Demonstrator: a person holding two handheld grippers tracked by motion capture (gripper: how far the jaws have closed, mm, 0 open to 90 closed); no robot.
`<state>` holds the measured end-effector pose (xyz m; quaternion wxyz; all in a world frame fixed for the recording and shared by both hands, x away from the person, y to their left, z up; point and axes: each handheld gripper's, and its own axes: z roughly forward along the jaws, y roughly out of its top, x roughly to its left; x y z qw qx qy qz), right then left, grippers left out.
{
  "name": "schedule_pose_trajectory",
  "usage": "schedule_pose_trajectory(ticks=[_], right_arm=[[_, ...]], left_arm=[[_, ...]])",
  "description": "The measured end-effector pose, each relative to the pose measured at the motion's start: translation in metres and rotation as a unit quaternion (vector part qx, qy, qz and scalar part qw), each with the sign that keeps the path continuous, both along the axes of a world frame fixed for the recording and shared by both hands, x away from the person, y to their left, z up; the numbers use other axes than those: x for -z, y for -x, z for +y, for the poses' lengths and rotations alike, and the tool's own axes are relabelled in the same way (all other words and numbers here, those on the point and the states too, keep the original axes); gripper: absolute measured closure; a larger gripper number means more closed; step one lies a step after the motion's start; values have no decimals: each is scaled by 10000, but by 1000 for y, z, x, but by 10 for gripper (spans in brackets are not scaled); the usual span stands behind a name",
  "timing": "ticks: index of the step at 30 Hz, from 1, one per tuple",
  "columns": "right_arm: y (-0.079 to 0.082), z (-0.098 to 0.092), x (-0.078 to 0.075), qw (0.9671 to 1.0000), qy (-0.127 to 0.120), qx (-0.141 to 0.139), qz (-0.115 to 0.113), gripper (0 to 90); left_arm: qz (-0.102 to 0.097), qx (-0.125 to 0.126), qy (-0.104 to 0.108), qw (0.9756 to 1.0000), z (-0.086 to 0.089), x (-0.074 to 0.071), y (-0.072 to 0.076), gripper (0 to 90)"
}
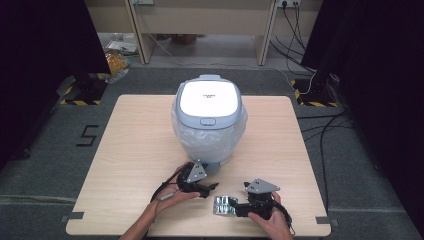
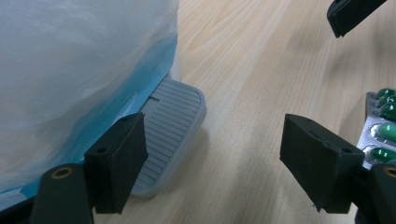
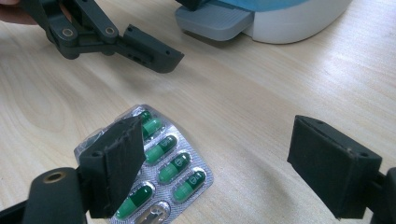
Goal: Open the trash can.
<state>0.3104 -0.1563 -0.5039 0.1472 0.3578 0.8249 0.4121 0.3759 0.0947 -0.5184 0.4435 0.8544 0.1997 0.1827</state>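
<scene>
A silver blister pack (image 1: pixel 223 205) of green-and-white capsules lies flat on the wooden table near the front edge. My right gripper (image 1: pixel 240 197) is open beside it. In the right gripper view one jaw hangs over the blister pack (image 3: pixel 173 163) and the other stands well off to the right, so my right gripper (image 3: pixel 219 140) grips nothing. My left gripper (image 1: pixel 209 190) is open just in front of the bin's grey ribbed pedal (image 2: pixel 173 116). Its jaws stand wide in the left gripper view, with bare table between them at my left gripper (image 2: pixel 215 140).
A white-lidded pedal bin (image 1: pixel 207 97) with a clear plastic liner stands at the table's centre, its pedal (image 1: pixel 212 167) facing me. The blister pack (image 2: pixel 380 121) shows at the right edge of the left gripper view. The table (image 1: pixel 135 150) has bare wood to the left and right of the bin.
</scene>
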Motion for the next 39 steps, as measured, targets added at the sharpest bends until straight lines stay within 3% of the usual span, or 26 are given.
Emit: schedule_pose_trajectory(ticks=[11, 16, 22, 28, 39], right_arm=[[1, -2, -1, 10000, -12, 9, -11, 186], [2, -2, -1, 10000, -9, -5, 2, 186], [3, -2, 1, 10000, -29, -17, 21, 185], [5, -3, 0, 9999, -80, -52, 33, 183], [9, -5, -3, 9996, -161, -221, -63, 155]], left_arm=[[146, 17, 8, 9999, 0, 0, -3, 228], [83, 24, -165, 9998, -2, 1, -2, 228], [145, 30, -287, 9995, -4, 2, -3, 228], [254, 59, -264, 9993, -4, 2, -5, 228], [117, 59, -416, 9990, -6, 2, -2, 225]])
